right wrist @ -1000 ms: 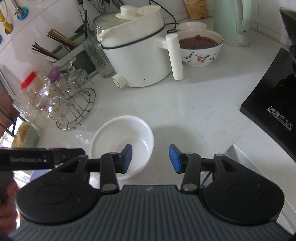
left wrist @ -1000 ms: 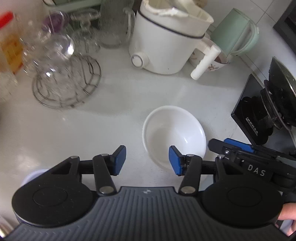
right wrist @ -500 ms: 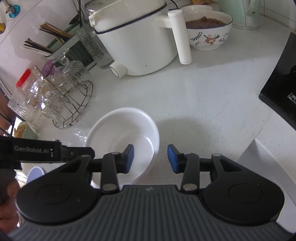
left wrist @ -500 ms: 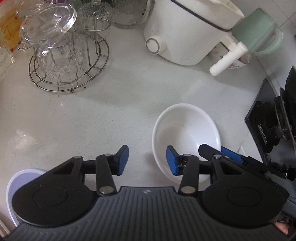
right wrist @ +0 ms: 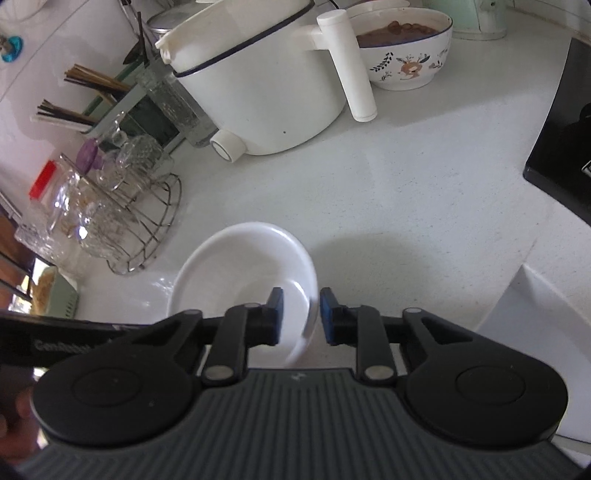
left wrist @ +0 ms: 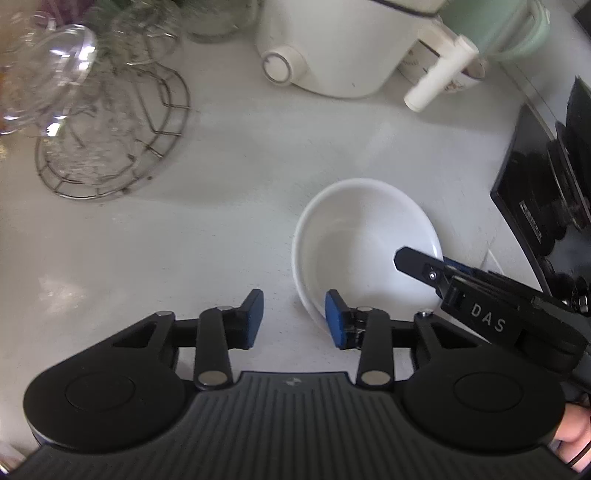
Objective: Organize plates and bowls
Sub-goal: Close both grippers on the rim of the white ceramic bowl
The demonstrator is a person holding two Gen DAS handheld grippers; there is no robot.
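Note:
A white empty bowl (left wrist: 364, 236) sits on the pale counter; it also shows in the right wrist view (right wrist: 236, 266). My right gripper (right wrist: 301, 314) straddles the bowl's right rim, one finger inside and one outside, jaws narrowed close to the rim; whether they grip it is unclear. It shows in the left wrist view as a black arm (left wrist: 480, 291) reaching over the bowl. My left gripper (left wrist: 293, 317) is open and empty, with its right finger pad (left wrist: 334, 325) at the bowl's near left rim.
A white electric pot (right wrist: 258, 85) with a long handle stands behind. A wire rack of glasses (right wrist: 122, 214) is to the left. A floral bowl of brown food (right wrist: 402, 48) and a green kettle (left wrist: 495, 26) stand at the back. A black stove (left wrist: 546, 192) is on the right.
My right gripper's jaws have closed in around the bowl's right rim. Both grippers have moved lower and nearer to the bowl. The bowl looks slightly blurred at the rim.

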